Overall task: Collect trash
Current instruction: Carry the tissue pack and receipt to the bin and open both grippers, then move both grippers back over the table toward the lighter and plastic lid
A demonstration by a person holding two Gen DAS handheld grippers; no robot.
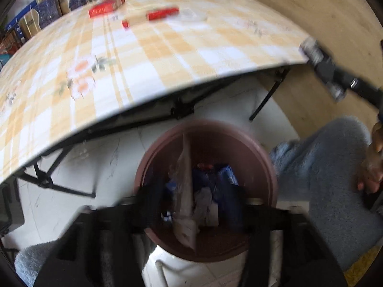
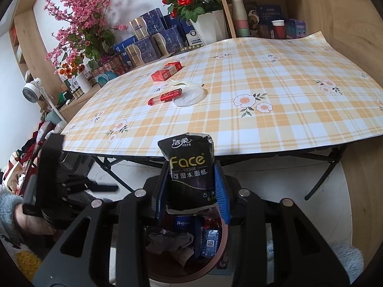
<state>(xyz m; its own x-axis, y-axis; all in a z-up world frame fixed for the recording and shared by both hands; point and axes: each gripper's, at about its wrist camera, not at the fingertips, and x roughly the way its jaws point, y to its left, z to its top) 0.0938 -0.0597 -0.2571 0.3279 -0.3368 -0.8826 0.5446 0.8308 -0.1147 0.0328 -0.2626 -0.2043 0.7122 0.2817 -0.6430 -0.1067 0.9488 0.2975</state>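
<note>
Right claw (image 2: 191,186) gripped black tissue pack (image 2: 189,167) over brown bin (image 2: 215,260), near table (image 2: 287,110) edge, ready for drop. Left claw (image 1: 191,215) open above bin, crumpled wrapper (image 1: 183,191) loose between fingers.

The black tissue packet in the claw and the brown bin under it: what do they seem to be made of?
Black tissue packet: apparently thin glossy plastic film, printed, soft enough to dent where the right claw squeezes it. Round brown bin: probably moulded plastic, with a smooth, dull rim of one even colour.
</note>
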